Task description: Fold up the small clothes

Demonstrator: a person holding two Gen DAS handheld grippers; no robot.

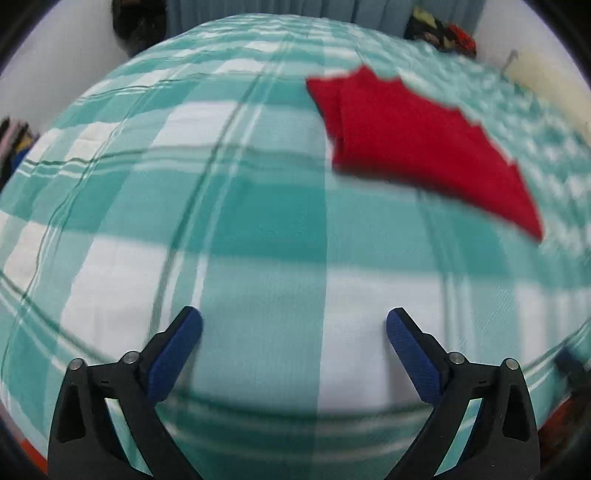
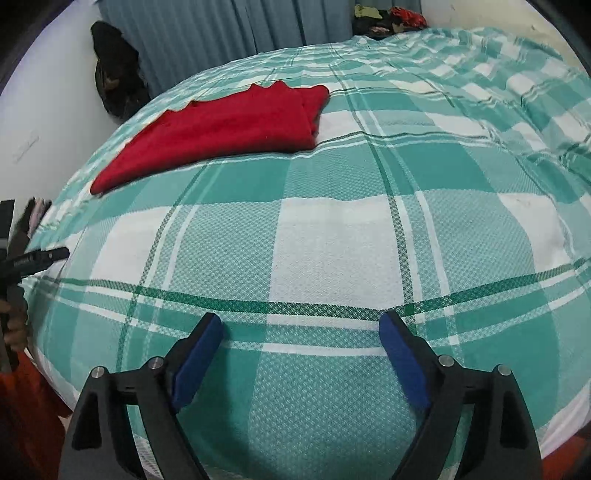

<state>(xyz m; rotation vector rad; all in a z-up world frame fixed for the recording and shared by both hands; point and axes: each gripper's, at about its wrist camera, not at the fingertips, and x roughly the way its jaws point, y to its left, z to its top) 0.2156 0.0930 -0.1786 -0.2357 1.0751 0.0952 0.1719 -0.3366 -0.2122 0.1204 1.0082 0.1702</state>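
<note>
My left tongs (image 1: 294,325) and right tongs (image 2: 301,330) both hang spread and empty over the bed's teal-and-white checked woven cover (image 2: 332,240). The folded red knit garment with a zigzag edge (image 2: 221,125) lies flat on that cover, well apart from both.

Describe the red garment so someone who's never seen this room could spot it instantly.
Find the bed with the teal-and-white checked bedspread. The red garment lies folded flat on its far half, toward the blue curtains. It is the only solid red item there, with one zigzag edge.
</note>
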